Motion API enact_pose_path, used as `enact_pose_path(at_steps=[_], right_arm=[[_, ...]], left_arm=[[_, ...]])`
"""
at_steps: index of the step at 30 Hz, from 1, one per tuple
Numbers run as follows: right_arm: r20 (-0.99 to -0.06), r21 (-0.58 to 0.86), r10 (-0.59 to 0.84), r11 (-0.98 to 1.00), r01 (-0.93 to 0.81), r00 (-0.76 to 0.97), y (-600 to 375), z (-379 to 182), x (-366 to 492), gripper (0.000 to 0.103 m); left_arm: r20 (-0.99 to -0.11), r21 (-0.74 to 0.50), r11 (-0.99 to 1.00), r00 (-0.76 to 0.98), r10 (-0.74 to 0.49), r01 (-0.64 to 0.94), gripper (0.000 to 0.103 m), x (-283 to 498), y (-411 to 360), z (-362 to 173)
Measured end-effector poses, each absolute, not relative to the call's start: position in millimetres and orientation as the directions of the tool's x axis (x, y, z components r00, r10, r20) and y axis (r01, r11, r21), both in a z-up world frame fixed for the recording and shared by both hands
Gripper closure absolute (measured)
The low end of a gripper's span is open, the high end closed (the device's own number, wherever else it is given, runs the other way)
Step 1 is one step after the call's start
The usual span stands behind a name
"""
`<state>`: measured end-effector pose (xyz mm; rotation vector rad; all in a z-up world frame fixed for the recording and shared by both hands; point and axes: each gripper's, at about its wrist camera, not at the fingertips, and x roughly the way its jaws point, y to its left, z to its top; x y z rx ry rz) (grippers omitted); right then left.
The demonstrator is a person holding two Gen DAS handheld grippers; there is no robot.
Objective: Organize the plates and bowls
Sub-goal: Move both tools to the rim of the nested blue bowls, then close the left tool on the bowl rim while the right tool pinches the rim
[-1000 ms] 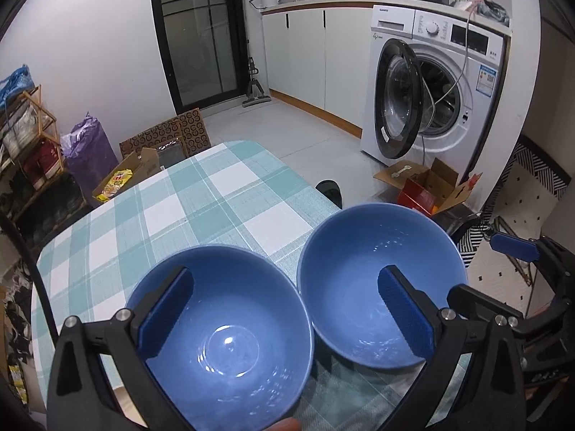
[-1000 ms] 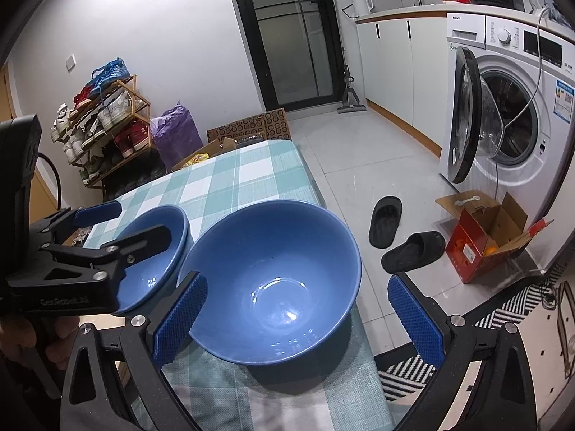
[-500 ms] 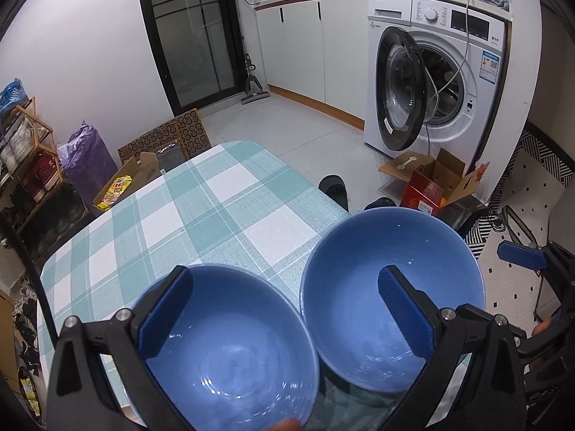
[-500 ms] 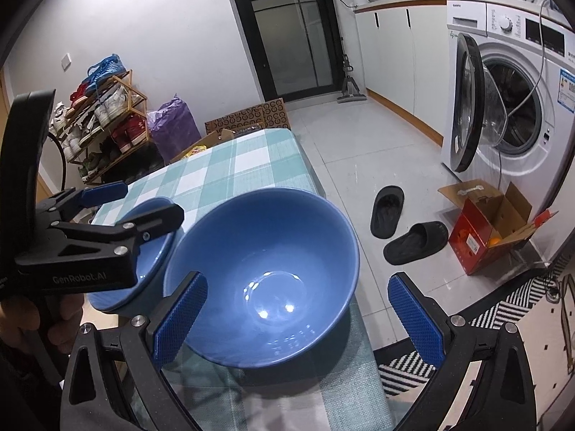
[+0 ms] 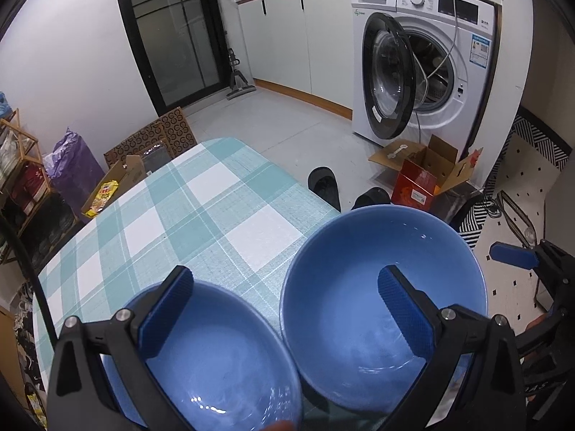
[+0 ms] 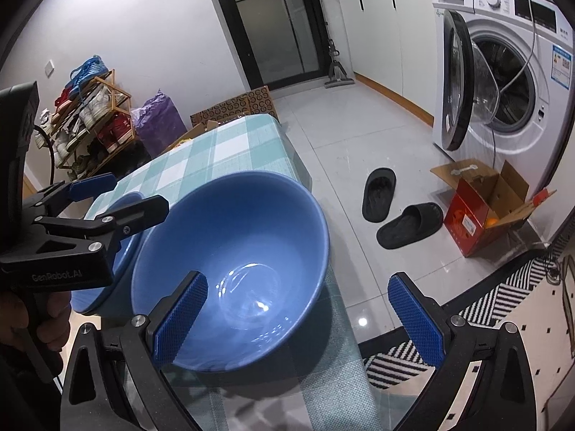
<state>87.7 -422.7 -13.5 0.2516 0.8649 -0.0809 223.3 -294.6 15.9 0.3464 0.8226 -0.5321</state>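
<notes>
Blue bowls, two of them, sit side by side at the near edge of a table under a teal-and-white checked tablecloth (image 5: pixel 201 215): the right-hand bowl (image 5: pixel 381 287) has its rim reaching past the table's edge, and the left-hand bowl (image 5: pixel 215 359) lies just beside it, their rims touching or nearly so.

Neither bowl looks gripped yet, so the step in hand seems to be the approach before nesting one bowl in the other. The next move probably calls for closing on one rim with a wall between the pads, lifting it clear, then lowering it level into its neighbour.

Left gripper (image 5: pixel 284 318) hangs above the pair with its jaws wide apart, one pad over each bowl, holding nothing. Right gripper (image 6: pixel 298 318) is likewise spread wide and empty; its left pad dips over the right-hand bowl's hollow while the other hangs out beyond the table, over the floor. In the right wrist view, a hand (image 6: pixel 36 318) holds the left tool's handle low at the left.
</notes>
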Motion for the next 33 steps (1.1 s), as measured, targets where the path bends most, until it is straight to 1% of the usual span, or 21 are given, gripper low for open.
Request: enact_pose_path(at_steps=[3,7,8,9,10,13,20,21,22,24,27,30,33], right_arm=[[-0.768,0.187,0.034,0.967,0.174,0.639,-424.9,-18.0,89.7,0.001],[-0.772,0.198,0.041,0.964,0.178,0.634,-428.9,-21.2,91.3,0.001],[-0.772,0.199,0.042,0.964,0.179,0.634,-429.3,-21.8,91.0,0.001],[-0.772,0.202,0.044,0.963,0.179,0.634,-430.1,-22.6,91.4,0.001],[-0.773,0.207,0.048,0.962,0.179,0.633,-431.0,-23.5,91.6,0.001],[-0.775,0.218,0.062,0.96,0.173,0.629,-432.4,-26.5,92.7,0.001],[-0.779,0.232,0.088,0.96,0.156,0.621,-431.9,-31.6,93.1,0.001],[-0.78,0.232,0.091,0.961,0.151,0.62,-430.9,-32.0,93.0,0.001],[-0.78,0.232,0.094,0.962,0.146,0.618,-430.2,-32.7,92.5,0.001],[-0.782,0.233,0.101,0.963,0.137,0.616,-428.2,-33.8,92.6,0.001],[-0.786,0.238,0.114,0.963,0.128,0.607,-424.5,-35.6,93.1,0.001],[-0.784,0.248,0.133,0.963,0.109,0.606,-421.1,-35.0,92.2,0.003],[-0.781,0.247,0.149,0.965,0.081,0.606,-417.2,-32.0,90.4,0.008]], left_arm=[[-0.781,0.072,0.812,0.539,-0.315,0.579,0.0,229.9,-299.4,12.0],[-0.79,0.067,0.8,0.522,-0.322,0.596,0.003,235.5,-307.5,6.4],[-0.792,0.065,0.797,0.517,-0.324,0.6,0.005,236.3,-309.0,5.1],[-0.797,0.061,0.79,0.506,-0.33,0.61,0.009,237.1,-311.5,3.2],[-0.8,0.062,0.785,0.501,-0.331,0.617,0.011,237.2,-313.7,1.6],[-0.805,0.071,0.77,0.492,-0.332,0.635,0.015,238.0,-320.3,-2.7],[-0.833,0.063,0.758,0.452,-0.318,0.65,0.018,241.9,-329.1,-11.0],[-0.837,0.062,0.752,0.444,-0.318,0.656,0.024,241.2,-330.1,-11.6],[-0.843,0.061,0.75,0.436,-0.315,0.659,0.026,241.0,-331.0,-13.0],[-0.852,0.059,0.75,0.425,-0.306,0.659,0.027,241.1,-331.4,-15.1],[-0.865,0.043,0.749,0.399,-0.303,0.661,0.031,241.4,-331.0,-17.8],[-0.873,0.02,0.742,0.374,-0.313,0.67,0.035,240.2,-331.4,-19.8],[-0.877,0.024,0.736,0.368,-0.309,0.676,0.037,237.3,-333.3,-20.5]])
